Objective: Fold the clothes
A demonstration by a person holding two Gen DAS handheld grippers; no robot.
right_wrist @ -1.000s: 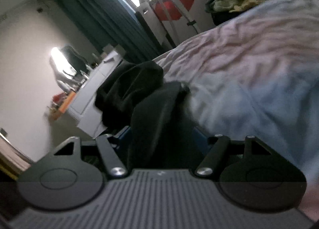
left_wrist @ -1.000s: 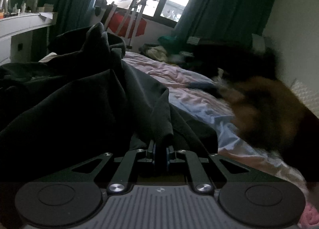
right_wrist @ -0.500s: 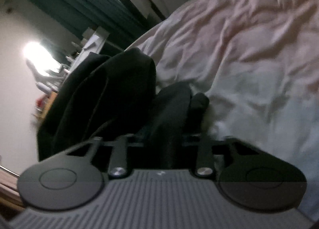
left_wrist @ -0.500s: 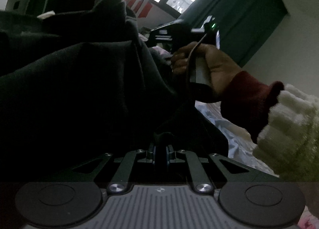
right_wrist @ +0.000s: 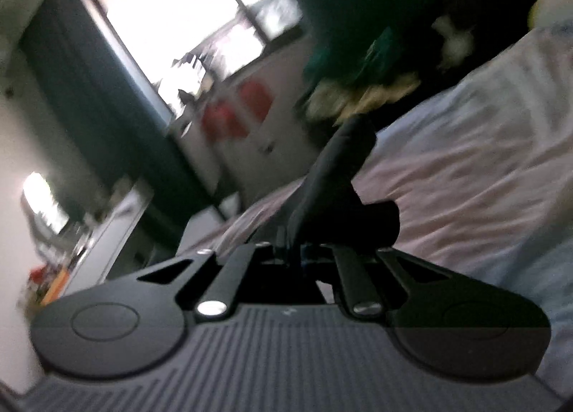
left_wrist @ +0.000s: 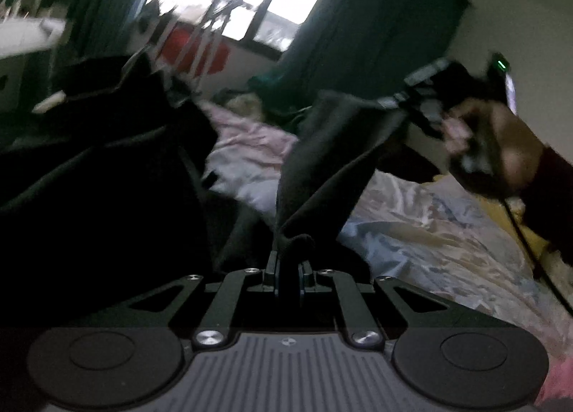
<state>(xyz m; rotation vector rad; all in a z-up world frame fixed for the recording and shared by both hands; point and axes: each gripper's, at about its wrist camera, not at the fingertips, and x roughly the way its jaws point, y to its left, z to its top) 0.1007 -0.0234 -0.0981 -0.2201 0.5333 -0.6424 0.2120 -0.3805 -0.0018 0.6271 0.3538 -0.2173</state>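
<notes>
At the left of the left wrist view the bulk of the black garment [left_wrist: 100, 175] lies heaped, dark and loosely crumpled, filling that side of the frame from the middle down. At bottom centre the left gripper [left_wrist: 288, 270] has its jaws pressed together on a bunched fold of that cloth. From there a band of the fabric rises toward the upper right, pulled taut in the air, to the right gripper [left_wrist: 412, 96], held by a hand [left_wrist: 497, 147] at the right edge above the pale rumpled bed sheet [left_wrist: 429, 233].

In the right wrist view, blurred, the right gripper [right_wrist: 295, 252] at lower centre pinches a narrow black strip that stands up toward the middle of the frame; its jaws have just been closing onto that cloth, and cloth sits between them.

The relation that matters: the stretched edge runs lengthwise from one pinch to the other, low centre to upper right, with the heap hanging off to the left. Both hands are on the garment, so neither has to reach. I judge the fold itself not yet made; what kind of garment it is cannot be told.
</notes>
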